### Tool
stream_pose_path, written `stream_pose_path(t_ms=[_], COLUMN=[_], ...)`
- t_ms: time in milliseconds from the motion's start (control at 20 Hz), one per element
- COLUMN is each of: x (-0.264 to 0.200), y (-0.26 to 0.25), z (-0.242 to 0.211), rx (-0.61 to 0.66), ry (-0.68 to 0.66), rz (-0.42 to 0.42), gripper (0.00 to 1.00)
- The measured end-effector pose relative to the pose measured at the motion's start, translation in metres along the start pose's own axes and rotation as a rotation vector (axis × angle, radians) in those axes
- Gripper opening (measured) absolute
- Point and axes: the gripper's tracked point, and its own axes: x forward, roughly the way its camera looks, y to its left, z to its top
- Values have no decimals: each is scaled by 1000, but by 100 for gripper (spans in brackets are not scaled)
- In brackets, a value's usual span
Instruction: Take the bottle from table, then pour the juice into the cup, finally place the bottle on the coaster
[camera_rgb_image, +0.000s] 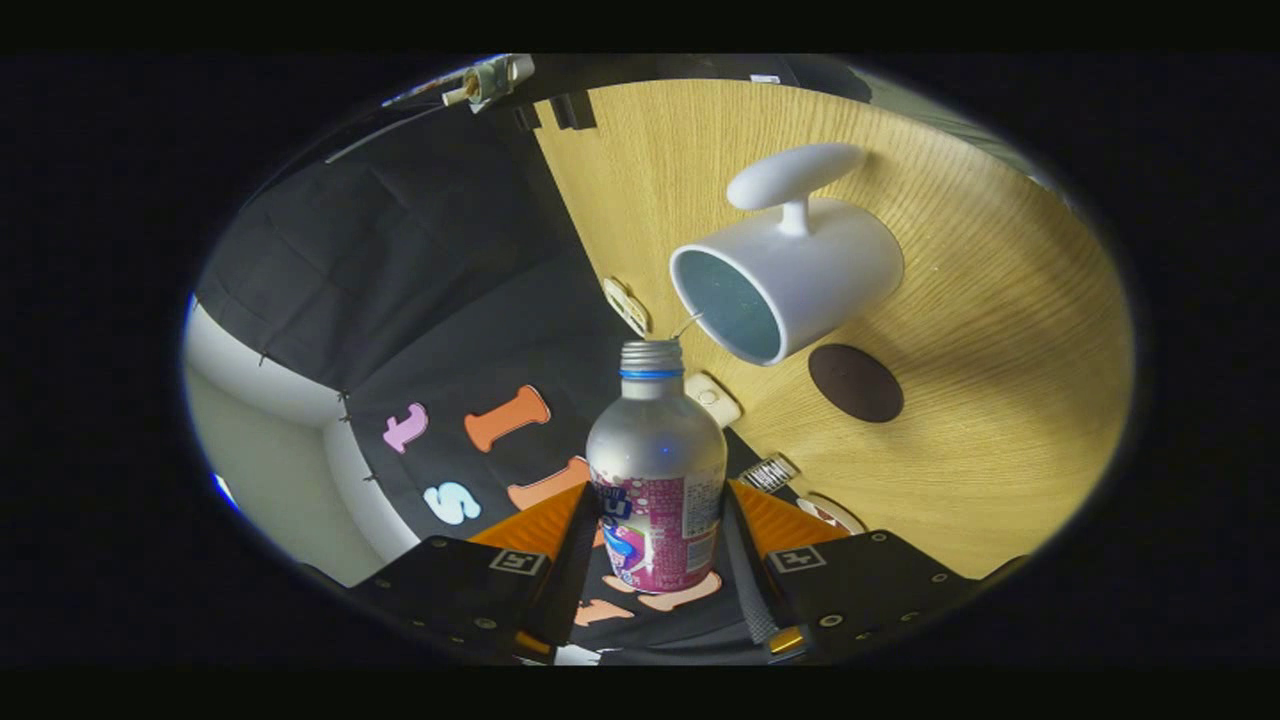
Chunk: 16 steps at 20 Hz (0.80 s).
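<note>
I held my gripper (655, 545) rolled hard over, so the table (980, 470) stood tilted beyond it. Both fingers pressed on the bottle (655, 480), its open mouth just short of the cup (790, 285). The coaster (855, 382) lay just beside the cup.

Strong fisheye bending toward the rim, warm bright light on the wooden table (1000, 330), soft glare on the white cup (800, 275), dim black cloth wall (400, 260), focus mostly sharp

Claw (657, 530), square tag markings, screws
</note>
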Motion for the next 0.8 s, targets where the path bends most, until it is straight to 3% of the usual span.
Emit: stream_pose_path(t_ms=[800], x=[-1], y=[-7], z=[0], rx=[79], ry=[-17], rz=[-41], gripper=[67])
